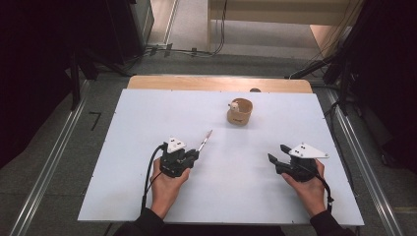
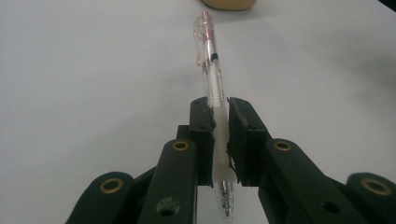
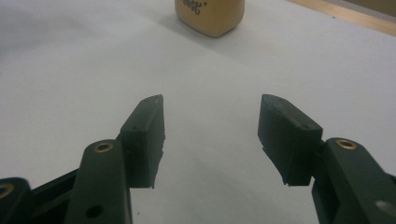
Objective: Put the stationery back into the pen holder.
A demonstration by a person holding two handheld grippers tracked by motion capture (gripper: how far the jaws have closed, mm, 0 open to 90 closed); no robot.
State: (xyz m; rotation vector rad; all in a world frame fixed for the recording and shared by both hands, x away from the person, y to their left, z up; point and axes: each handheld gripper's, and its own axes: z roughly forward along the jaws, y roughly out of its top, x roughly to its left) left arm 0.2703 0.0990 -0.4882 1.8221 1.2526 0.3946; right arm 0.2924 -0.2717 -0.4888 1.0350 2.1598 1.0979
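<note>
Fingers [image 2: 203, 126] of the left gripper [image 2: 219, 109] clamp a clear pen [image 2: 211, 70]; the right gripper [image 3: 210, 105] gapes wide above the white surface [image 3: 70, 70], holding nothing.

Lab or recording studio setup. White desk [image 1: 147, 147] on grey carpet floor [image 1: 59, 162], metal floor rails [image 1: 46, 169] left and right. Loose cables [image 1: 196, 50] at far side, dark stands [image 1: 74, 78] around.

- pen [image 2: 210, 60]: clear barrel, pinkish-red clip end, white grip
- left gripper [image 2: 220, 119], right gripper [image 3: 210, 121]: black jaws, brass rivets, grey top plates
- cup [image 1: 239, 112]: tan, dark print
- table [image 1: 147, 123]: white top, wooden far edge
</note>
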